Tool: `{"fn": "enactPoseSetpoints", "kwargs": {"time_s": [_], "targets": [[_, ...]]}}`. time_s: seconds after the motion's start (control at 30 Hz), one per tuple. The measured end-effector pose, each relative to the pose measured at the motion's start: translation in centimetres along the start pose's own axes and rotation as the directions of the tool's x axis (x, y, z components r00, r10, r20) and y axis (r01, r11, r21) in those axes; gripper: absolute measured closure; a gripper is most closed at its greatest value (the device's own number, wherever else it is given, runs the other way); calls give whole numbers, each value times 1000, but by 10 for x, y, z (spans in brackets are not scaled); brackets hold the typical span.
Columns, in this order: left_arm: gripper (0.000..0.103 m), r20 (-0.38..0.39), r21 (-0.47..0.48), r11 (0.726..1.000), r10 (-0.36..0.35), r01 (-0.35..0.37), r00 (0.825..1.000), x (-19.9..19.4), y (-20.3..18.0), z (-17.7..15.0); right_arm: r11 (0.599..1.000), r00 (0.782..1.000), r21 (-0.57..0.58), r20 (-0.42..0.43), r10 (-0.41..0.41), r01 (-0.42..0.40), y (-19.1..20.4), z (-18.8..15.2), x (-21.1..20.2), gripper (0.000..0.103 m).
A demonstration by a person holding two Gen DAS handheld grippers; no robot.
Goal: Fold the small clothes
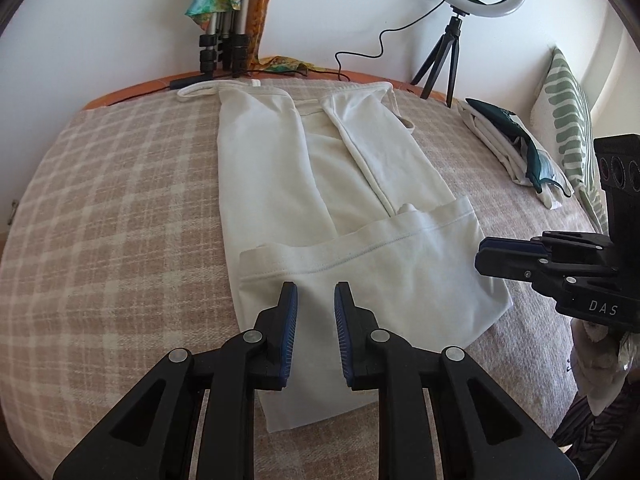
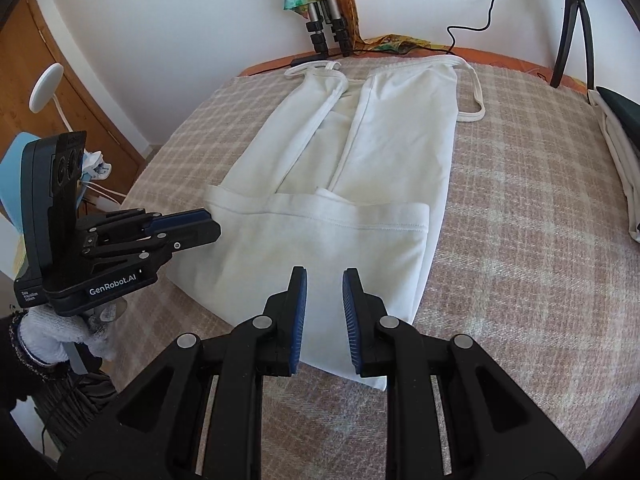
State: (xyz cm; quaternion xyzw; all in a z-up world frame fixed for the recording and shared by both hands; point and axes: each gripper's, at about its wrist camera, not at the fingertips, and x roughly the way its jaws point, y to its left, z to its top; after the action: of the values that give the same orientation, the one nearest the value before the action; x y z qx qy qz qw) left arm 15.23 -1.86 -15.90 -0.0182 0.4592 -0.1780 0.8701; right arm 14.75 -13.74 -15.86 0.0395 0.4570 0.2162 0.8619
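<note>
A white strappy top [image 1: 280, 184] lies flat on the checked blanket [image 1: 120, 200], both sides folded inward and the bottom hem folded up over the near part. It also shows in the right wrist view [image 2: 380, 152]. My left gripper [image 1: 316, 292] is open and empty, just above the near folded part. My right gripper [image 2: 324, 278] is open and empty above the near right part of the top. The right gripper shows at the right in the left view [image 1: 486, 258], and the left gripper at the left in the right view [image 2: 214, 222].
A stack of folded clothes [image 1: 516, 148] lies at the blanket's right edge, next to a green patterned cushion [image 1: 568, 120]. A ring light on a small tripod [image 1: 444, 60] and tripod legs [image 1: 224, 48] stand at the far edge. A wooden cabinet [image 2: 48, 80] is left.
</note>
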Motion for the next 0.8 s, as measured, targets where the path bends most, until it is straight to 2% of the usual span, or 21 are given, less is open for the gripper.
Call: {"fn": "enactPoseSetpoints", "kwargs": {"time_s": [0.13,0.2,0.23,0.33,0.37,0.4,0.47,0.63,0.8], "targets": [[85,-16,-4,999,39,-40,999,10,9,4,994,999,107,-35,-26,30,-32,8,9,82],[85,-13,-9,999,42,-43,999,9,13,7,988,994,124,-63,-88,95,-43,9,13,82],[85,-11,-14,999,39,-39,999,8,15,9,985,994,137,-58,-95,102,-50,9,11,82],[83,3,-49,998,32,-32,999,3,21,19,978,998,200,-37,-50,56,-64,15,5,82],[78,15,-71,997,10,-9,1000,-1,24,24,977,999,209,-27,-42,47,-67,18,3,77],[66,27,-95,995,-8,10,1000,-4,27,28,977,999,211,-15,-35,38,-69,22,1,68],[48,57,-135,990,-32,39,998,-9,35,40,980,1000,201,10,-15,12,-70,33,-2,59],[47,87,-155,988,-4,18,996,0,56,72,990,999,138,40,17,-23,-74,70,5,59],[47,43,-236,970,-53,61,998,35,85,92,987,997,151,57,51,-59,-93,104,29,59]]}}
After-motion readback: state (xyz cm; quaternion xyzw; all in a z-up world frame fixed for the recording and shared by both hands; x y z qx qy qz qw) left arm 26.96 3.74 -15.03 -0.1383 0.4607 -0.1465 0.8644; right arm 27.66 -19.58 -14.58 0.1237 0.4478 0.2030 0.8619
